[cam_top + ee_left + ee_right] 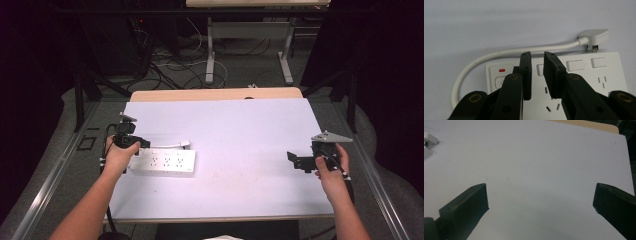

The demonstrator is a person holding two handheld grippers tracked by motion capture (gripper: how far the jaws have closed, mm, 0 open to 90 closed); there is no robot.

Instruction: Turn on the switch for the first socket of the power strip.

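power strip flat, long axis L–R, cord end L | L tongs over it – nearly together | R tongs wide apart

Left tool nearly closed, empty; right tool spread wide.
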